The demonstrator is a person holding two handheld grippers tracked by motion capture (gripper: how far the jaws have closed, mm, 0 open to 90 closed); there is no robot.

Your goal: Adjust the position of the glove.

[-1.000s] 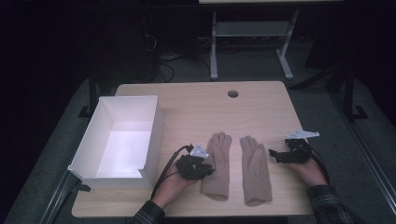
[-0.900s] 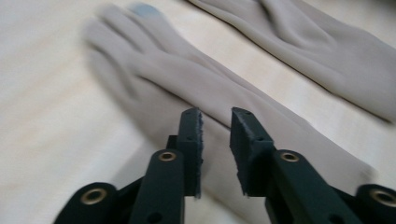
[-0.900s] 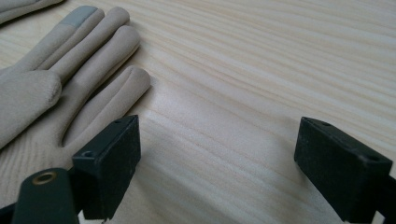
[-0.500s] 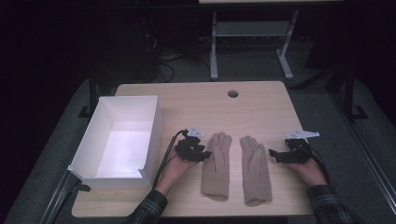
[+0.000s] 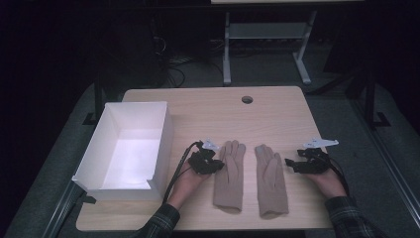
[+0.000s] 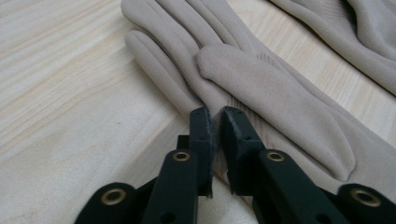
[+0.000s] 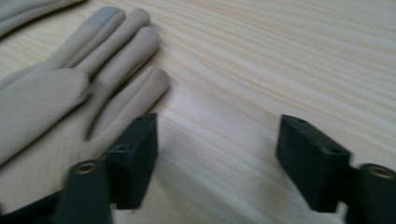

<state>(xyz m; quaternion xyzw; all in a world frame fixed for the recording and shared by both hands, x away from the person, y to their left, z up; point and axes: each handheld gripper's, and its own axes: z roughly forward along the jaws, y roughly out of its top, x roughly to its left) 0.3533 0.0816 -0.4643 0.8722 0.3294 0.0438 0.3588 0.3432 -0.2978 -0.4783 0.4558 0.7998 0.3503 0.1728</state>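
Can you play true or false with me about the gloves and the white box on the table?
1. Two beige gloves lie side by side on the table. True: left glove, right glove.
2. The white box has a glove inside. False: it looks empty.
3. The left gripper has its jaws nearly together at the left glove's edge. True.
4. The right gripper is squeezing the right glove. False: its jaws stand apart over bare wood beside it.
5. The gloves are stacked. False: they lie apart.
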